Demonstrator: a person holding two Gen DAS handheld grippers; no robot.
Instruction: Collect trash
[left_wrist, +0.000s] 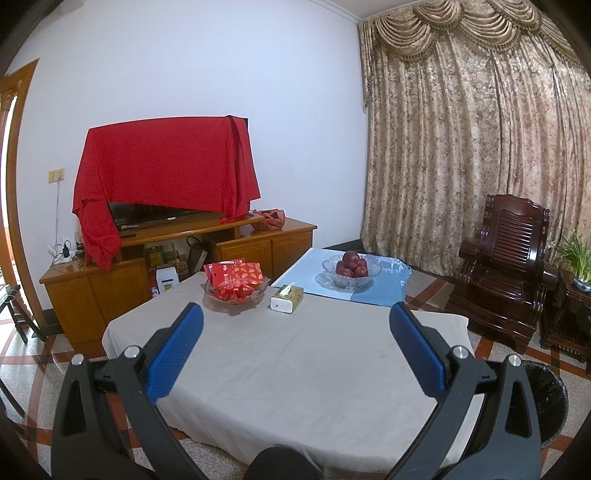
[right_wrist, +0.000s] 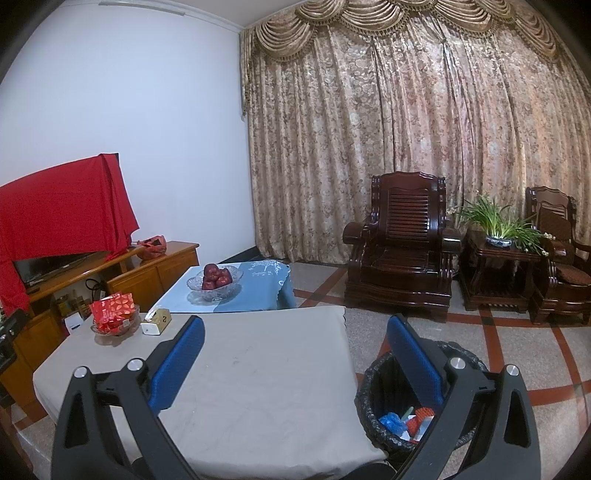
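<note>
My left gripper hangs spread wide and empty over the grey-clothed table; my right gripper is likewise splayed, gripping nothing. Only the right view looks down into the black-lined round trash bin beside the table: crumpled blue, red and white scraps lie inside, partly hidden by my finger. In the left view the bin is cut off, contents unseen.

A plain white wall fills the upper left of both views, meeting heavy floral curtains on the right. Below stand a wooden cabinet, dark carved armchairs and a potted plant on the speckled, red-striped floor.
</note>
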